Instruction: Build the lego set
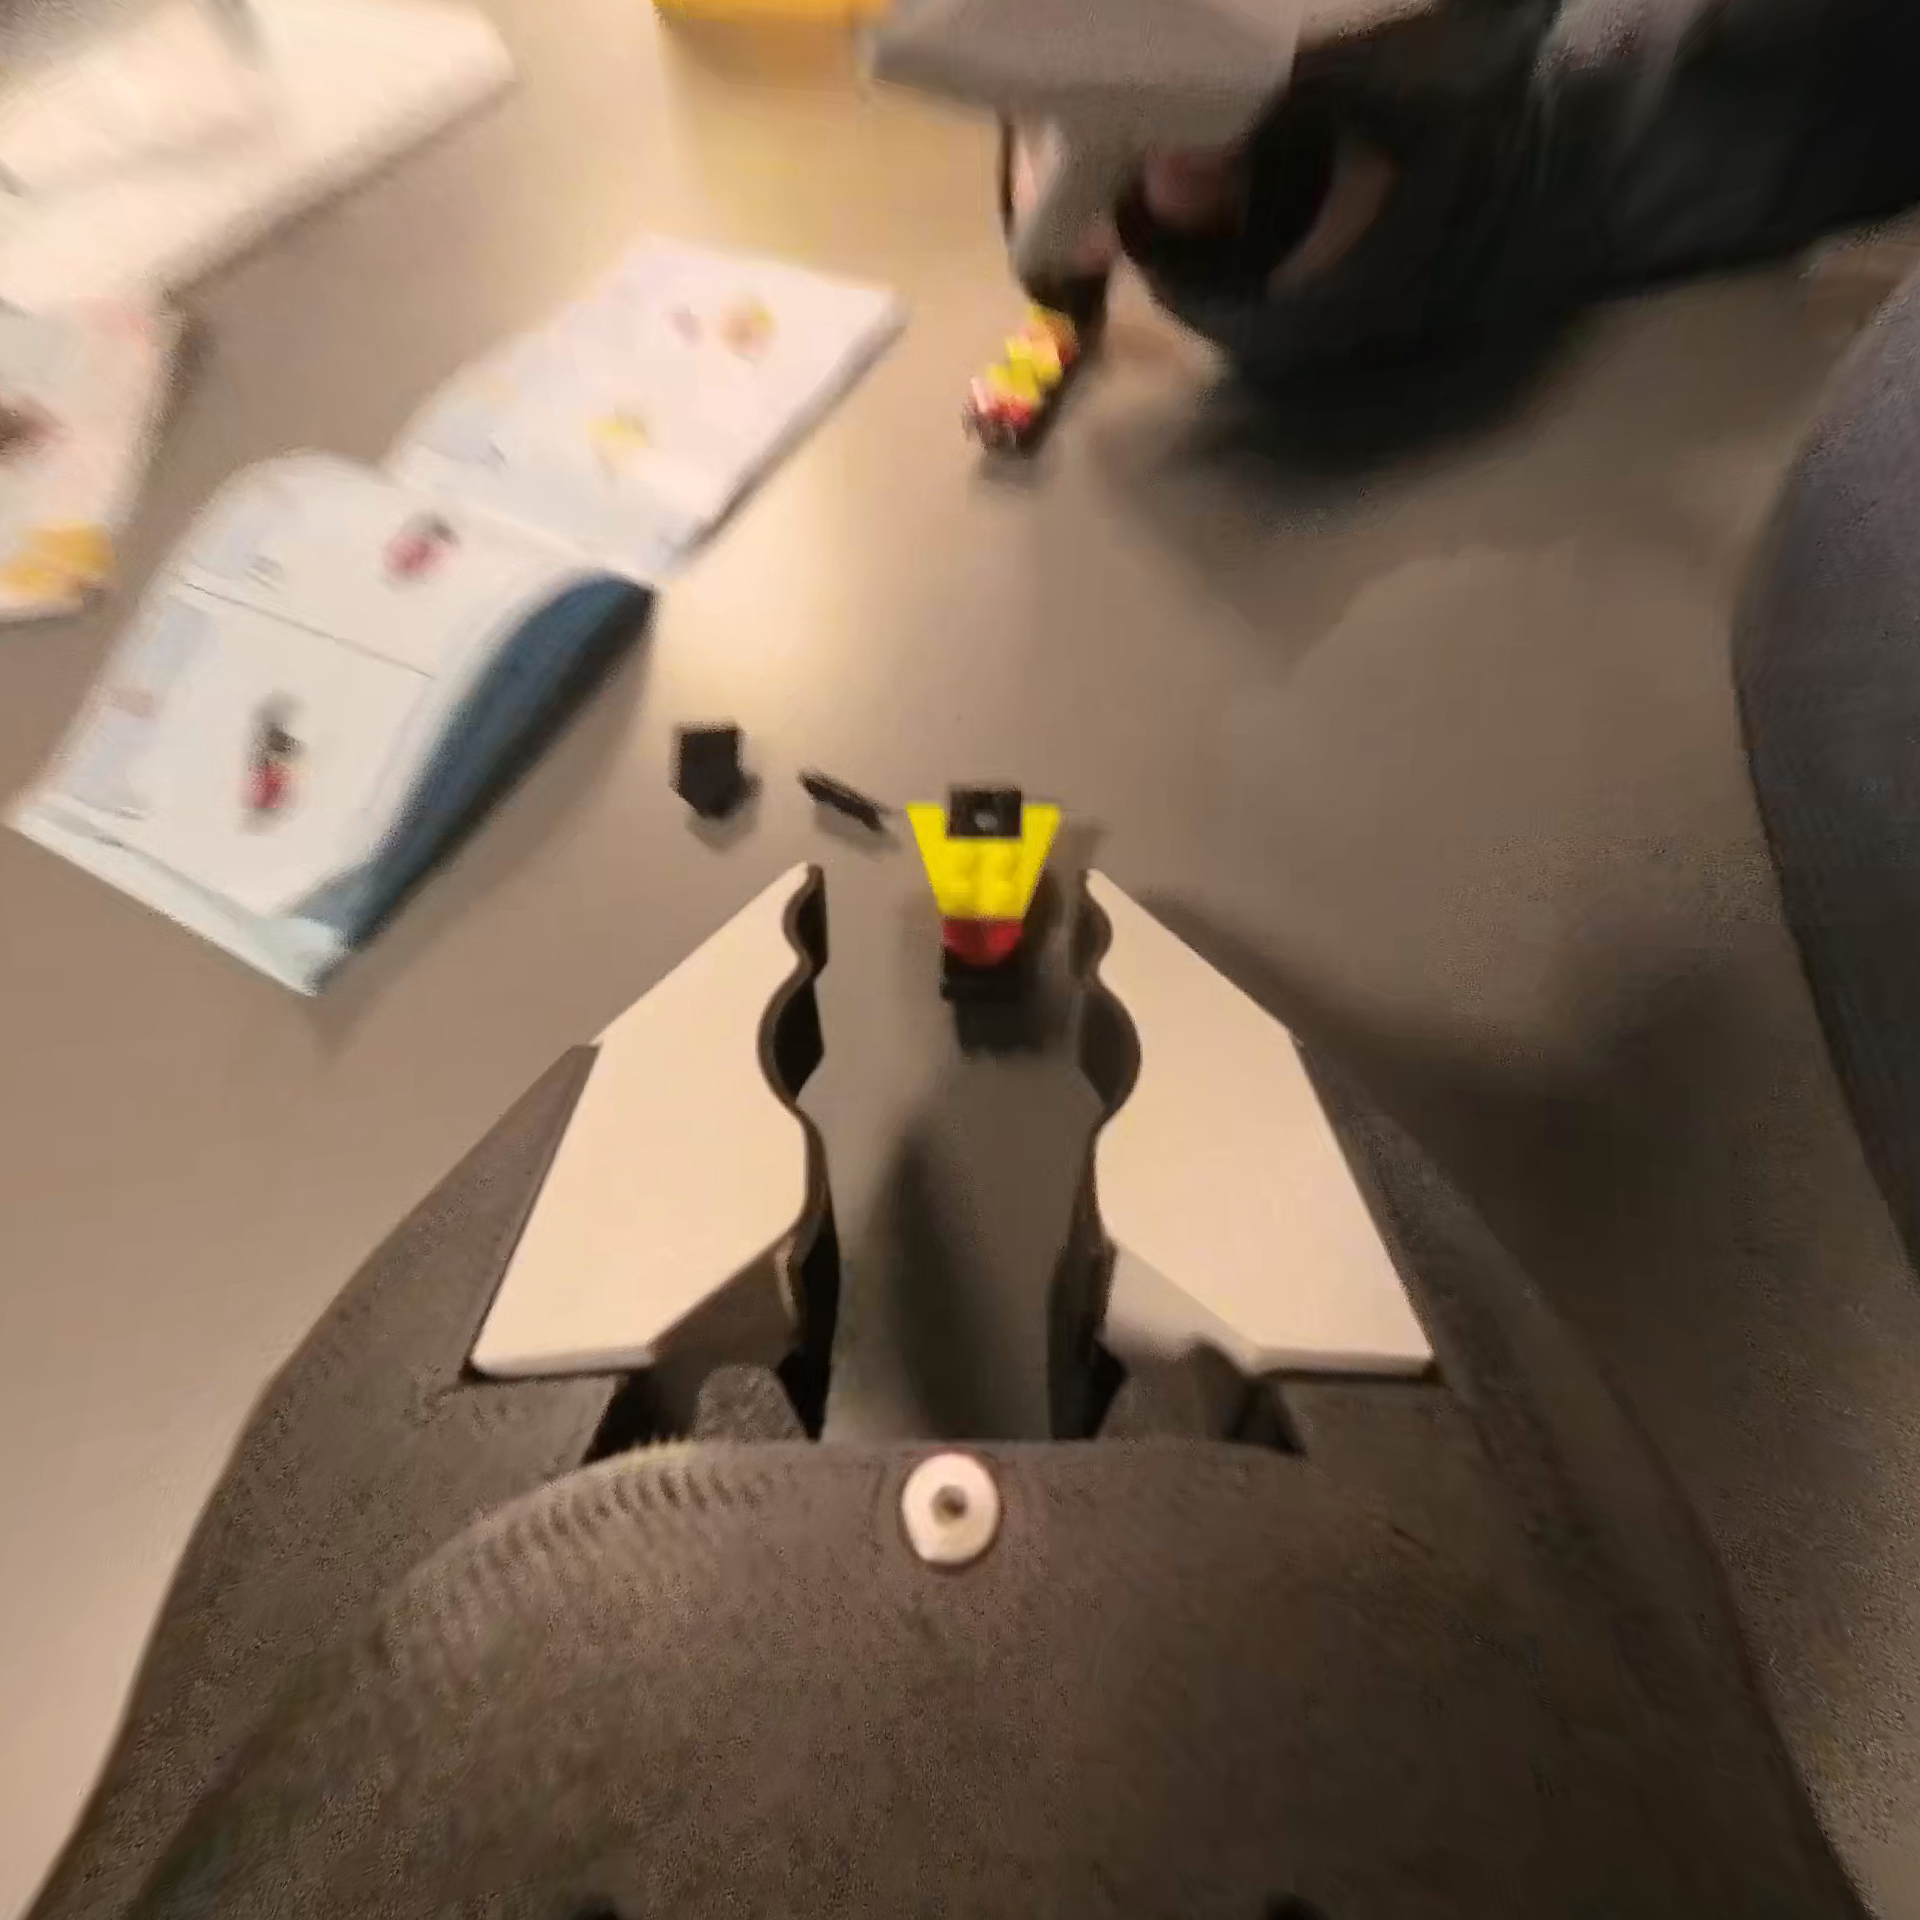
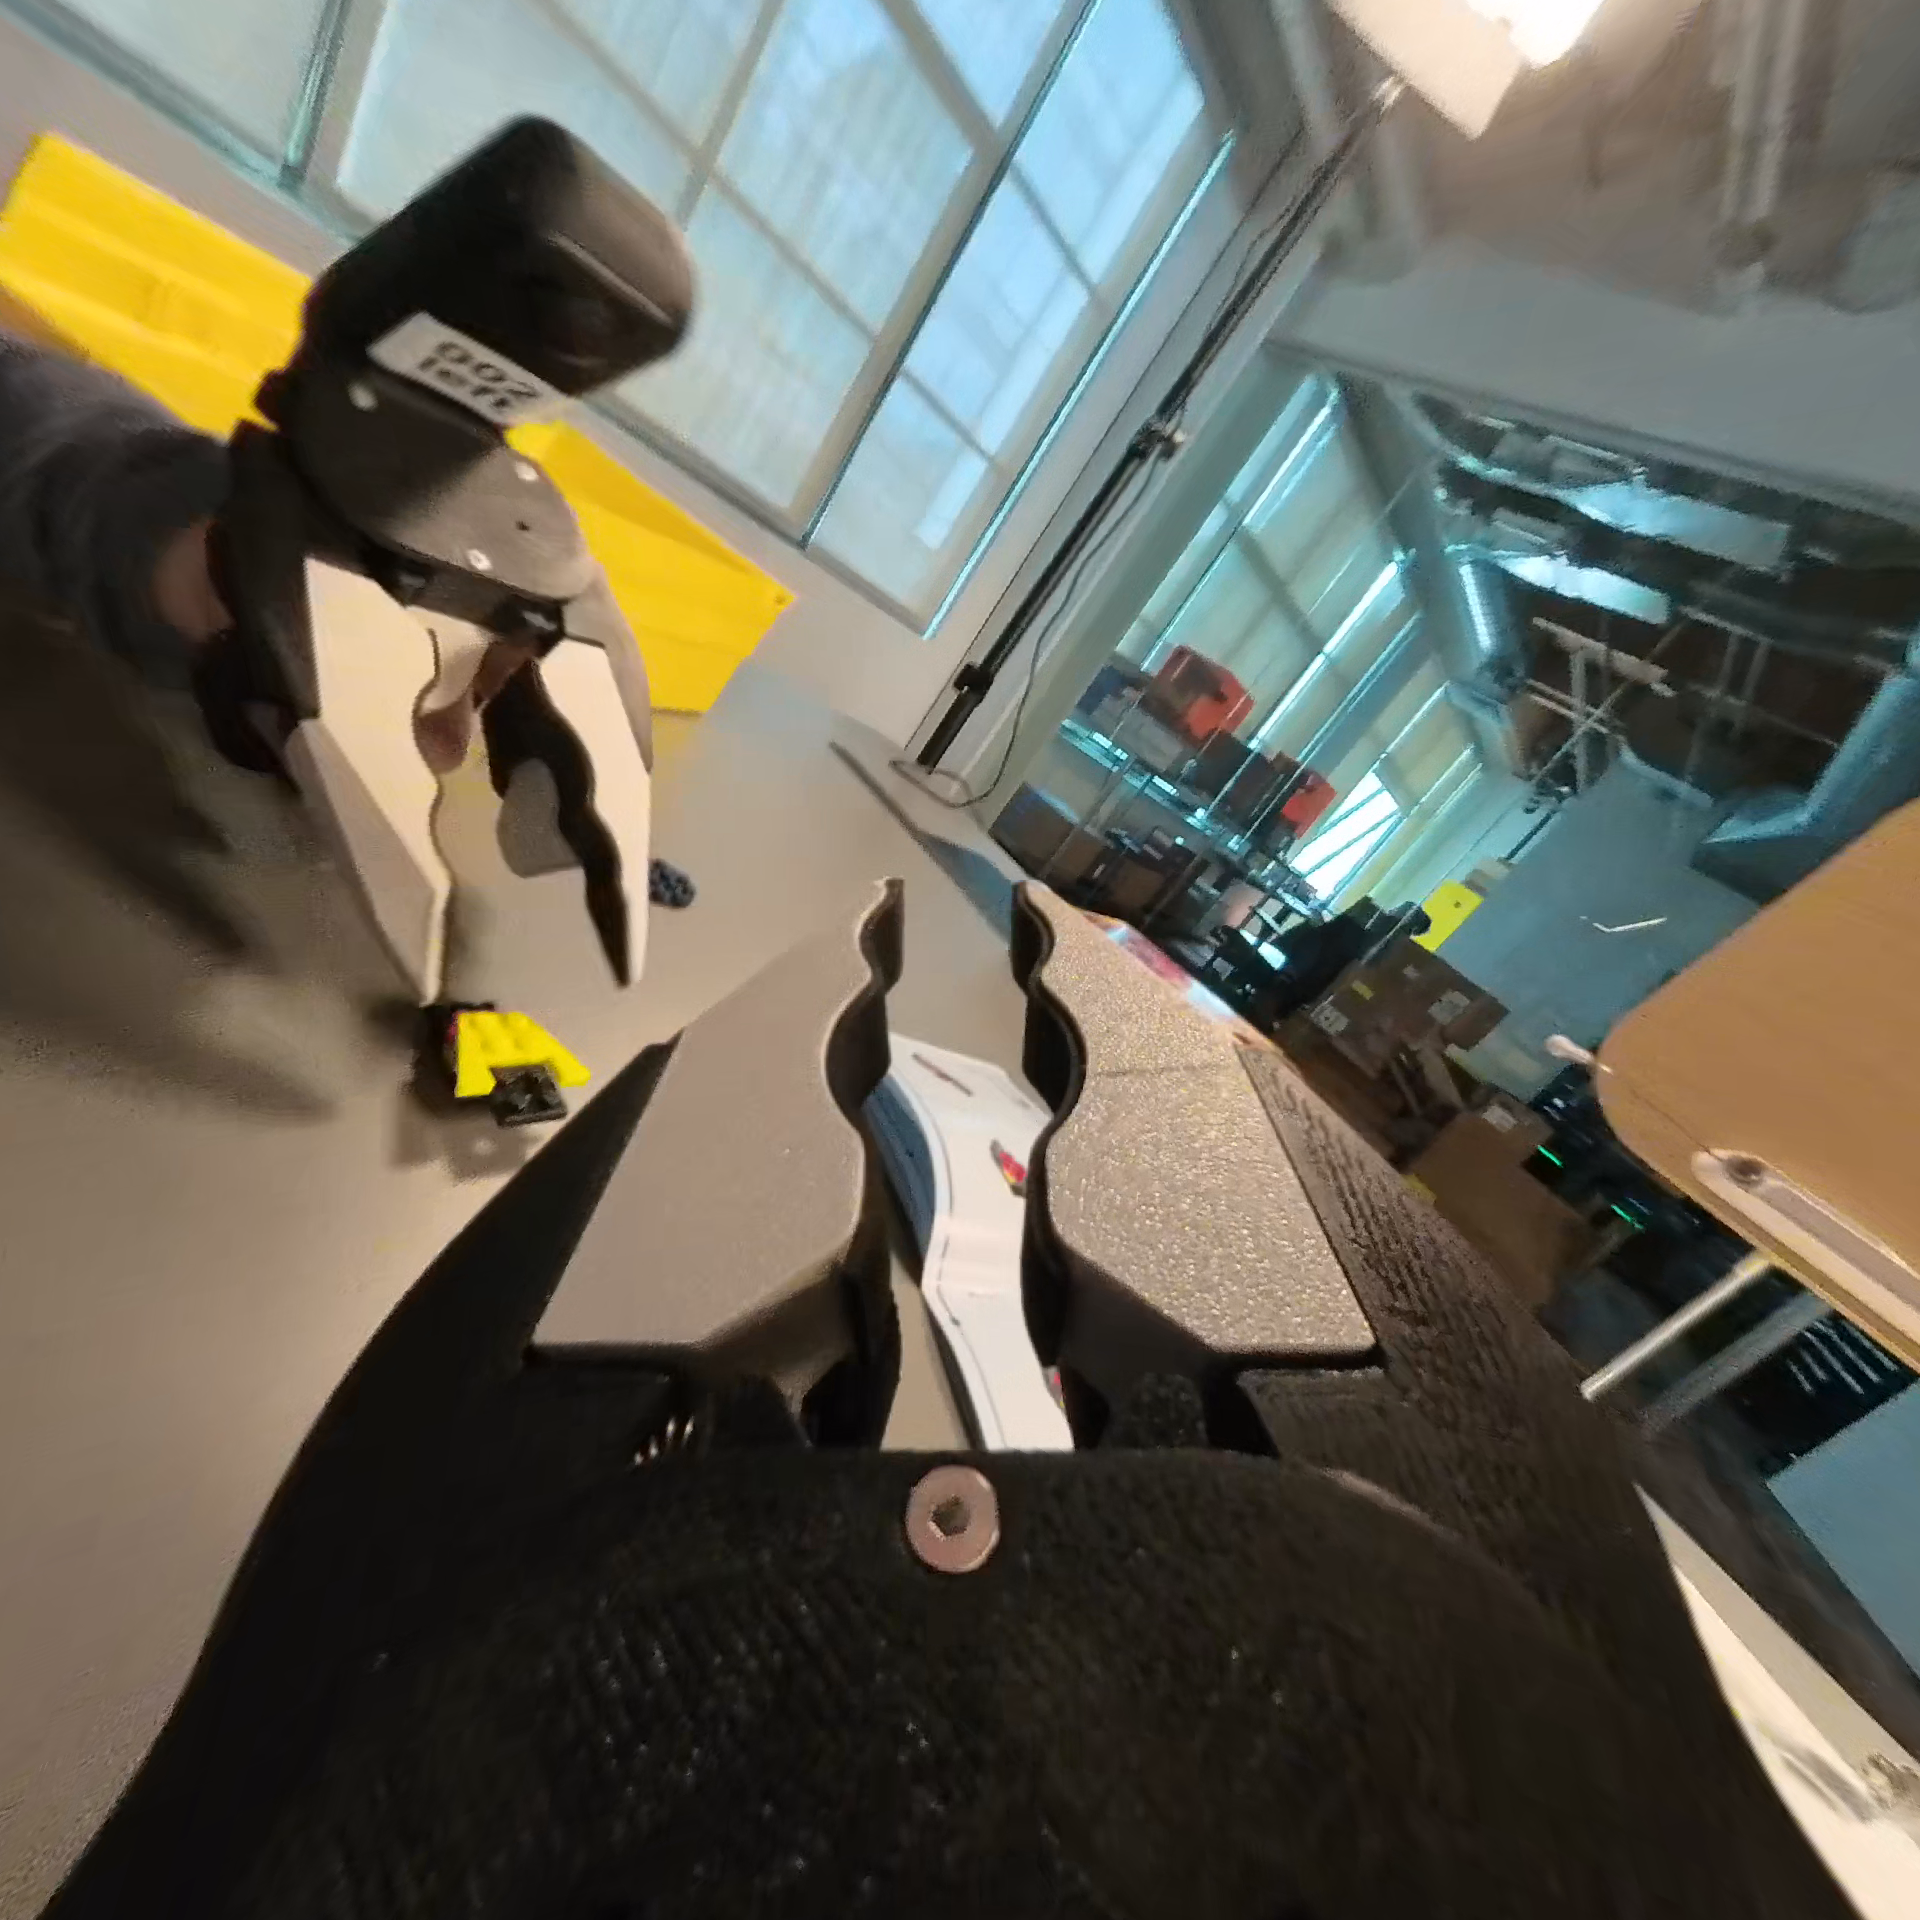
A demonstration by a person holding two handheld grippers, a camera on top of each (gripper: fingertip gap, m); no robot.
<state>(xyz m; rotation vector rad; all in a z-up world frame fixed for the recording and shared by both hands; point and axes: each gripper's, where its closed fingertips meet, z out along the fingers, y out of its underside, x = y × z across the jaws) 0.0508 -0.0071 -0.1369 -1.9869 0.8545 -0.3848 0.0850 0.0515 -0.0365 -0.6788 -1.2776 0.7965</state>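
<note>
There are two tongs here. The left tongs [image 1: 951, 883] are open wide and hold nothing. They point down at a small lego build [image 1: 982, 883] on the grey tabletop [image 1: 1351, 831]. The build is yellow on top, red under that, and has black bits at both ends. It lies between the two tips and does not seem to touch either one.

Just to the left of the build lie two loose black pieces: a chunky one [image 1: 710, 771] and a flat thin one [image 1: 840, 802]. A second little build [image 1: 1023, 379], red and yellow, sits farther away, near the right tongs [image 1: 1049, 239], which are blurry in that view.

One open booklet [image 1: 416, 613] lies on the left of the tabletop. More white papers [image 1: 197, 135] lie beyond it, too blurry to count.

In the right wrist view, the right tongs [image 2: 956, 904] are partly open and empty, tilted up toward the big windows [image 2: 831, 260]. One more black piece [image 2: 670, 885] lies beyond the left tongs [image 2: 530, 982]. A yellow bin [image 2: 675, 582] stands by the windows.
</note>
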